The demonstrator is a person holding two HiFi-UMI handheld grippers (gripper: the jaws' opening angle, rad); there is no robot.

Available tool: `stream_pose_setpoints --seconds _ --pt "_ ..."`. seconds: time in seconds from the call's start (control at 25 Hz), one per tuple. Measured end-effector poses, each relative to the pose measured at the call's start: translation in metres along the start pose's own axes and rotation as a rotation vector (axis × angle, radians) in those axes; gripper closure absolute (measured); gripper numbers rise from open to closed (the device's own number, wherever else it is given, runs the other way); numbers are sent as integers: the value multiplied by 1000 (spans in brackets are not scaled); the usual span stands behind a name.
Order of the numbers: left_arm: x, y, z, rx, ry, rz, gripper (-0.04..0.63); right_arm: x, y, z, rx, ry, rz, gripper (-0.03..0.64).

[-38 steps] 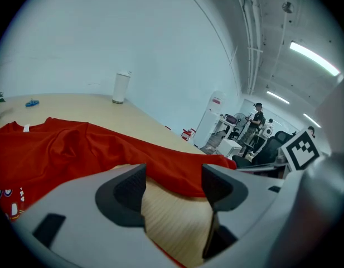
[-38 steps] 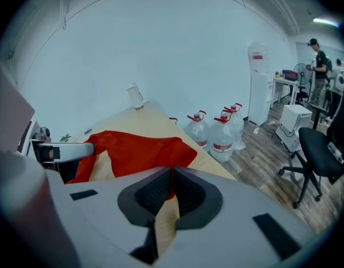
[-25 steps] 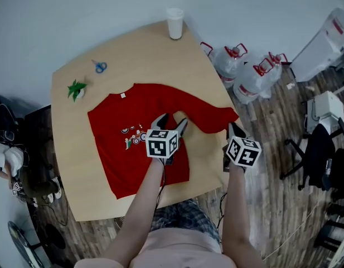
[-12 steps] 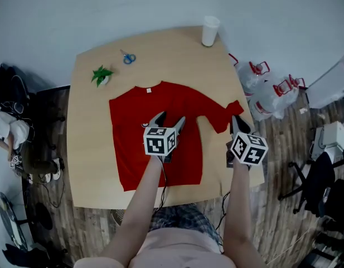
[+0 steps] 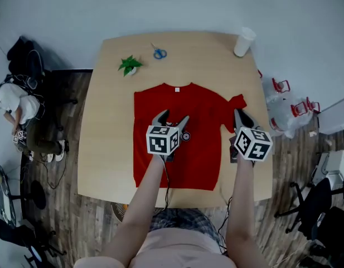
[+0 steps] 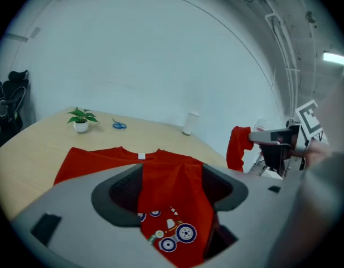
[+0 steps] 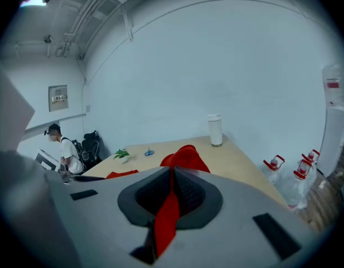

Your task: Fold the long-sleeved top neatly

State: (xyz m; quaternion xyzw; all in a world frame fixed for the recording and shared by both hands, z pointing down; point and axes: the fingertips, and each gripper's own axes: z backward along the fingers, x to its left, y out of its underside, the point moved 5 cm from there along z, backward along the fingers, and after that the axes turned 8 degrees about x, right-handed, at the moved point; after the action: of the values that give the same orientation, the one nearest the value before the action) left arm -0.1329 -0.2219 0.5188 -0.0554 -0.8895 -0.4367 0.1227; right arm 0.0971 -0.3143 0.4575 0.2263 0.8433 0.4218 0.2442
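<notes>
Long-sleeved top [image 5: 160, 102], red, lay flat across the middle of the table [image 5: 110, 149], collar toward 12 o'clock. One sleeve [image 5: 237, 101] stuck out at the body's 3 o'clock. It was raised off the wood because the right gripper [image 5: 241, 115] had its claw clamped tight on the cuff, a hold that looked meant to carry the sleeve toward 9 o'clock, across the body. The left gripper [image 5: 173, 116] hovered over the chest, claw wide with nothing pinched, probably placed to pin the fold line. A plant [image 5: 129, 66], scissors [image 5: 159, 53] and cup [image 5: 244, 42] sat beyond the collar, from 11 to 1 o'clock.
</notes>
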Motion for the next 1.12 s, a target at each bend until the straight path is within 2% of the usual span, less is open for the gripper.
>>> stream_pose_setpoints --seconds 0.28,0.52,0.84,1.12 --pt "54 -1 27 -34 -58 50 278 71 -22 -50 12 -128 90 594" --pt "99 3 49 -50 -109 95 278 136 -24 -92 48 -237 171 594" --pt "142 19 68 -48 -155 151 278 220 -5 -139 147 -402 313 594" --pt "170 33 80 -40 -192 192 278 274 25 -176 254 -503 410 592"
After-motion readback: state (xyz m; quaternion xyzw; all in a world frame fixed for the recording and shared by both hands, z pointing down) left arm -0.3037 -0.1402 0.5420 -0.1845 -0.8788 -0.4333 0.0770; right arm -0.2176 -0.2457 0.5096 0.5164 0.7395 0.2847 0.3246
